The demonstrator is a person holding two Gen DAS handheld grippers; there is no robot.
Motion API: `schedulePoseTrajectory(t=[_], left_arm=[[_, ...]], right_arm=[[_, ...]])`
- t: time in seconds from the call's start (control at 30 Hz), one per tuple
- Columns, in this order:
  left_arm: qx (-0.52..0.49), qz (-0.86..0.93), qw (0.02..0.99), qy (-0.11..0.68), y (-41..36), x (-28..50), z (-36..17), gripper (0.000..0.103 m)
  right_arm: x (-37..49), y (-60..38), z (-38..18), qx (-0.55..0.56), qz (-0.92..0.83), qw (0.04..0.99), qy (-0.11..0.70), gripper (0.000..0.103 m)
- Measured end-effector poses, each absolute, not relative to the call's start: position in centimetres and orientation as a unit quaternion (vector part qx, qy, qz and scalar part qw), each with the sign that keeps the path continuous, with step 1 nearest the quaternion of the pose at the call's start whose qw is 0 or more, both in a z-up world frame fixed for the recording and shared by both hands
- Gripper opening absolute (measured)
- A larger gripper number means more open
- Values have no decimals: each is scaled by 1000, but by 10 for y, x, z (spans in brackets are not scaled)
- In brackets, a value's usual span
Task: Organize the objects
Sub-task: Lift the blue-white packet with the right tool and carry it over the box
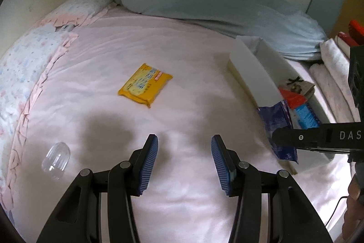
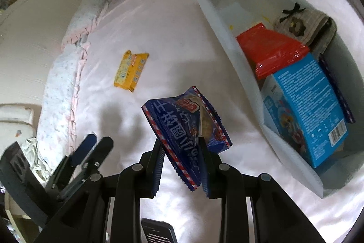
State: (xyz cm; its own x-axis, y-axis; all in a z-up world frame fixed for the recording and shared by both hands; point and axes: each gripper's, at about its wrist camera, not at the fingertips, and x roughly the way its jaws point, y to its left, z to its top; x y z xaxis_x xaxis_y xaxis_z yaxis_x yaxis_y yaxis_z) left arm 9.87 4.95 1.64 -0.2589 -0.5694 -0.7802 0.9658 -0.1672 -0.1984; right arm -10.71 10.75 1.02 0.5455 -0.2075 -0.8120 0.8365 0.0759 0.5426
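My right gripper (image 2: 180, 144) is shut on a dark blue snack packet (image 2: 182, 124) and holds it above the pink bed sheet, left of the white box (image 2: 218, 22). That packet (image 1: 276, 120) also shows at the right of the left wrist view, hanging from the right gripper's black finger (image 1: 302, 137) beside the white box (image 1: 250, 70). My left gripper (image 1: 184, 142) hovers open over bare sheet with nothing between its blue pads. A yellow packet (image 1: 145, 83) lies flat ahead of it, also seen as the yellow packet (image 2: 130, 71). A clear plastic cup (image 1: 56, 159) lies on its side at the lower left.
Inside the white box lie a red packet (image 2: 270, 49), a light blue carton (image 2: 307, 111) and a beige sock with a black bow (image 2: 302, 26). A grey-blue bolster (image 1: 193, 1) runs along the wall. A floral quilt (image 1: 25, 65) covers the left edge. A phone (image 2: 159, 231) lies below my right gripper.
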Motion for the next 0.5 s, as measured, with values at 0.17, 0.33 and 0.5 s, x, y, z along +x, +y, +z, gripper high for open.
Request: schedulePoseTrajectory(t=[0.17, 0.33, 0.5], left_arm=[[268, -727, 532, 343, 53, 88, 20, 48], [256, -740, 524, 335, 55, 73, 26, 47], [253, -757, 512, 317, 62, 48, 33, 48]], right_arm=[[-117, 110, 20, 563, -385, 684, 260, 27], [-130, 113, 34, 556, -388, 693, 245, 27], [-152, 115, 47, 559, -399, 695, 212, 27]])
